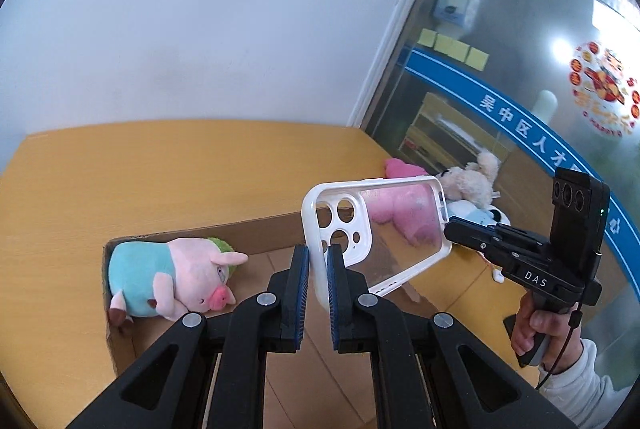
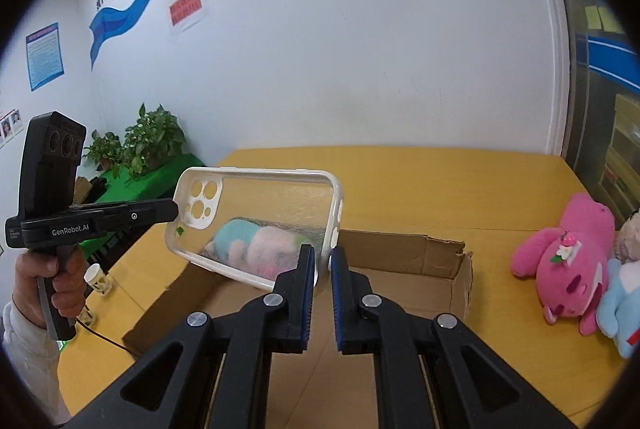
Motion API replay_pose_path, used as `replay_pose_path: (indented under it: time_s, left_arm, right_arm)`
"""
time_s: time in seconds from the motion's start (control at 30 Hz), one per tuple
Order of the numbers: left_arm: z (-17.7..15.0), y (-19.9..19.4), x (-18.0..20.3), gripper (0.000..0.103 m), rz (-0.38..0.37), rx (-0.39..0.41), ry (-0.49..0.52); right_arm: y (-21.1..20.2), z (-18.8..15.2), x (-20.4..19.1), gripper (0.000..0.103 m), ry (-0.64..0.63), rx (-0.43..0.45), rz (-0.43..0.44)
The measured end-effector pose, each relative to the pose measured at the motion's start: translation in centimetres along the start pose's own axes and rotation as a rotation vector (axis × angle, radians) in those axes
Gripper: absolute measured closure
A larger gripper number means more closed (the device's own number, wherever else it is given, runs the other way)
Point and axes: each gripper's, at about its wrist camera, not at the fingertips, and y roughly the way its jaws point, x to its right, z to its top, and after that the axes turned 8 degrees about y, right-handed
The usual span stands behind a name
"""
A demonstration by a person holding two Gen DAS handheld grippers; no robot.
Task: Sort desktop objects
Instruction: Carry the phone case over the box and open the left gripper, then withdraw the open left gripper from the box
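Both grippers held one clear phone case [image 1: 376,229] up in the air. The left gripper [image 1: 318,261] had its jaws clenched on the camera-hole end. The right gripper [image 2: 322,261] pinched the other end. Below the jaws, a pig toy [image 1: 172,277] lay in a cardboard box [image 2: 400,261] on the yellow worktop [image 1: 160,169].
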Motion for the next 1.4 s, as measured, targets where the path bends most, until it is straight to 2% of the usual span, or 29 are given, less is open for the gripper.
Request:
replay_pose_path:
  time_s: [0.3, 0.53, 0.73, 0.8, 0.93, 1.13, 1.2, 1.27, 1.37, 1.4]
  left_arm:
    - [-0.7, 11.2, -6.5, 0.097, -0.008, -0.170, -0.103]
    - [-1.6, 18.6, -8.3, 0.098, 0.019, -0.317, -0.135]
    - [-3.0, 23.8, -8.4, 0.098, 0.127, -0.496, -0.120]
    - [-2.8, 24.4, -7.6, 0.098, 0.177, -0.523, -0.083]
    - [-2.6, 25.1, -6.9, 0.095, 0.225, -0.565, -0.057]
    - [-2.9, 23.0, -6.6, 0.094, 0.208, -0.513, -0.092]
    - [-2.6, 20.5, -6.0, 0.089, 0.247, -0.449, -0.077]
    - [-2.1, 17.1, -4.8, 0.071, 0.289, -0.365, -0.035]
    - [-1.1, 12.1, -3.2, 0.058, 0.319, -0.242, 0.009]
    - [-0.8, 10.0, -2.5, 0.056, 0.331, -0.200, 0.025]
  right_arm:
    - [10.7, 0.3, 5.3, 0.093, 0.079, -0.173, -0.032]
    - [17.5, -1.5, 9.4, 0.092, 0.138, -0.315, -0.074]
    - [20.9, -3.7, 12.0, 0.092, 0.204, -0.429, -0.079]
    - [21.9, -4.4, 12.1, 0.092, 0.203, -0.459, -0.093]
    - [23.4, -5.6, 12.3, 0.092, 0.217, -0.507, -0.110]
    - [23.1, -5.8, 11.3, 0.091, 0.168, -0.513, -0.144]
    - [21.9, -5.4, 10.9, 0.083, 0.167, -0.489, -0.134]
    - [19.0, -4.3, 9.8, 0.059, 0.154, -0.412, -0.121]
    - [13.6, -2.9, 7.3, 0.037, 0.095, -0.281, -0.113]
    - [11.7, -2.7, 6.2, 0.034, 0.075, -0.242, -0.112]
